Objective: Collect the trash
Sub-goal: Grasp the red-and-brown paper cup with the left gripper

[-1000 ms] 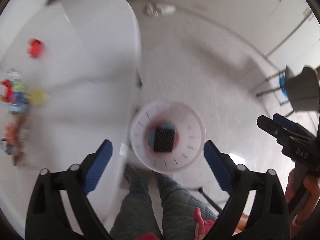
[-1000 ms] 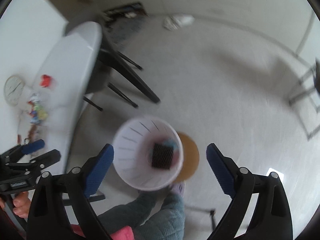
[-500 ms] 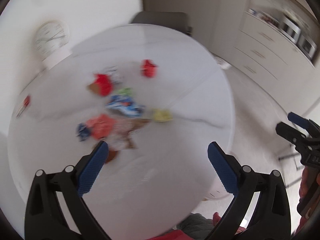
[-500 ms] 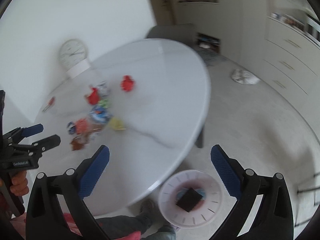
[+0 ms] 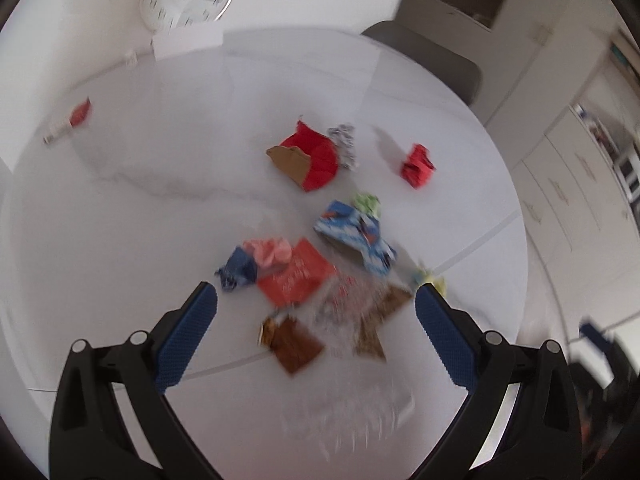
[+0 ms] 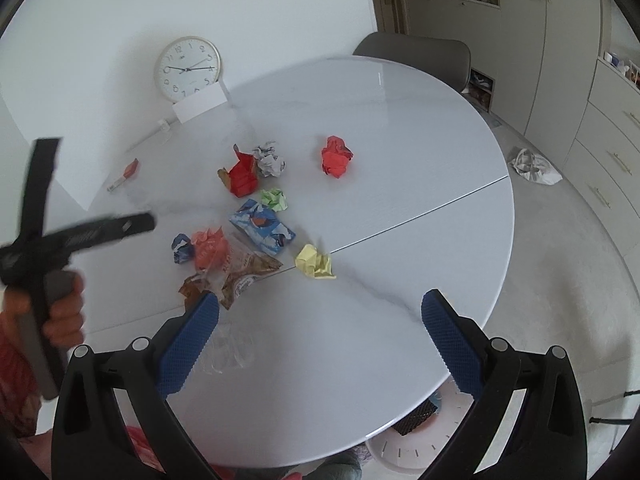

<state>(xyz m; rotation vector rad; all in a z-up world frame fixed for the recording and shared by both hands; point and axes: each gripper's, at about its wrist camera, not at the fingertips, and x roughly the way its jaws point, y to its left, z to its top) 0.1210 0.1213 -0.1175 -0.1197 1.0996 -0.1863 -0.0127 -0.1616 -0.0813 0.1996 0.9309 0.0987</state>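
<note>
While both claws hang over it with nothing in them, the round white tabletop (image 6: 400, 160) fills the scene, a seam running across it and trash bunched toward its middle. Under the near edge, on the floor, sits the white bin (image 6: 404, 454) with something dark inside it, and only the right view catches that. Sensible spot, I'd say: a short drop from table to bin.

Biggest piece in the heap is the blue box (image 6: 262, 227), lying flat. Next, the red carton (image 5: 310, 158), torn open with brown flap showing, a grey foil wad (image 6: 270, 160) touching it. Brown wrappers (image 5: 292, 344) and clear film lie nearest the person, blurred in the left view. Then the crumpled balls: red ball (image 6: 337, 157) alone and apart from the rest, pink wad (image 6: 208, 246) beside a small blue wad (image 6: 182, 247), yellow ball (image 6: 315, 262) right on the seam, green ball (image 6: 274, 199) touching the box.

Left claw (image 5: 316, 312) is spread wide, pointing down at the brown wrappers and red sheet; its view is smeared, so fine detail is lost. Right claw (image 6: 320, 320) is also spread wide, aimed at bare tabletop just short of the yellow ball. The right view alone shows the left tool from the side, gripped in a hand (image 6: 56, 312). My guess: each claw is lining up its own nearest piece.
</note>
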